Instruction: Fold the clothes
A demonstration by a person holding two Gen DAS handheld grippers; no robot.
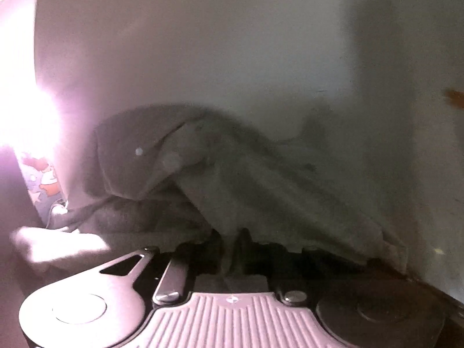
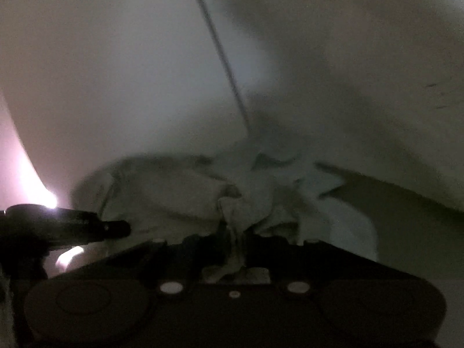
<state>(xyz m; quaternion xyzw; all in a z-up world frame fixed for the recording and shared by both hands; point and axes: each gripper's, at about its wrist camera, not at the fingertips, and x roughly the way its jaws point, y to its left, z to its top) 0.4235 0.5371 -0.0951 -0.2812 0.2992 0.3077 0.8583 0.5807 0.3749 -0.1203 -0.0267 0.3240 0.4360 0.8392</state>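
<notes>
A grey-green garment (image 1: 232, 174) with a small white button hangs bunched from my left gripper (image 1: 232, 243), whose jaws are shut on a pinch of its cloth. In the right wrist view the same pale garment (image 2: 179, 191) is crumpled in front of my right gripper (image 2: 236, 240), which is shut on a fold of it. Both views are dim and blurred, with the cloth held up against white walls. The other gripper (image 2: 72, 229) shows as a dark shape at the left of the right wrist view.
White walls (image 1: 232, 43) fill the background, with a wall corner line (image 2: 220, 55) in the right wrist view. Bright light glares at the left (image 1: 26, 121). A colourful printed fabric (image 1: 43, 182) and white cloth (image 1: 58, 246) lie low at the left.
</notes>
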